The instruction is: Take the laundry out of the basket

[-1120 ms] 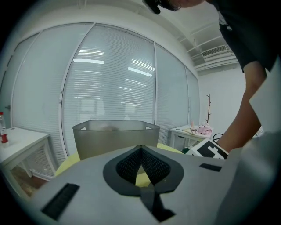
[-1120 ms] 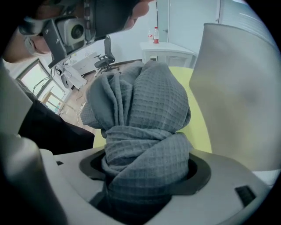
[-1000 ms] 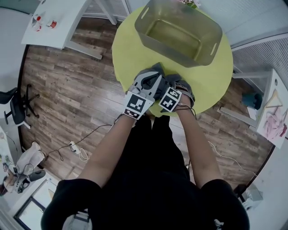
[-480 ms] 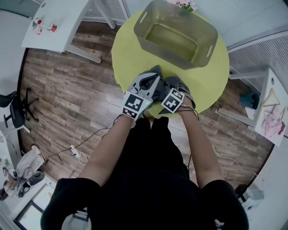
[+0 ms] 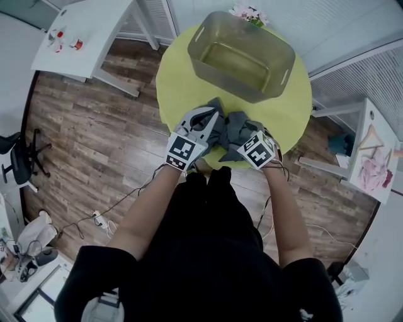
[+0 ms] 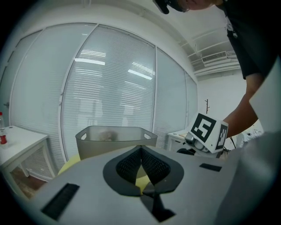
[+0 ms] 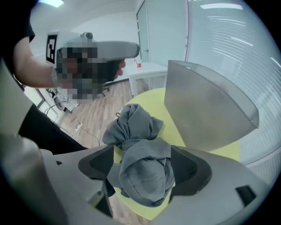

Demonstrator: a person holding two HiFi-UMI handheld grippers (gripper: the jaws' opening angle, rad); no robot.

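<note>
The grey basket [image 5: 234, 85] [image 6: 116, 138] [image 7: 206, 114] stands at the far side of the round yellow table [image 5: 176, 82], and I see nothing in it. A bunched grey pile of laundry [image 5: 232, 126] [image 7: 142, 171] lies at the table's near edge. My left gripper [image 5: 211, 117] [image 6: 141, 151] rests over the pile's left part, its pads meeting with no cloth showing between them. My right gripper [image 5: 239, 139] [image 7: 142, 165] is at the pile's right side. Its jaws stand wide with the grey bundle lying between them on the table.
A white table [image 5: 82, 31] with small red items stands at the far left, and a white shelf [image 5: 378, 163] with pink cloth at the right. An office chair [image 5: 19, 157] and cables [image 5: 107, 214] are on the wooden floor. Flowers [image 5: 242, 12] stand behind the basket.
My right gripper has moved to the right, away from the left one, and more of the grey pile shows between them. The left gripper has barely moved.
</note>
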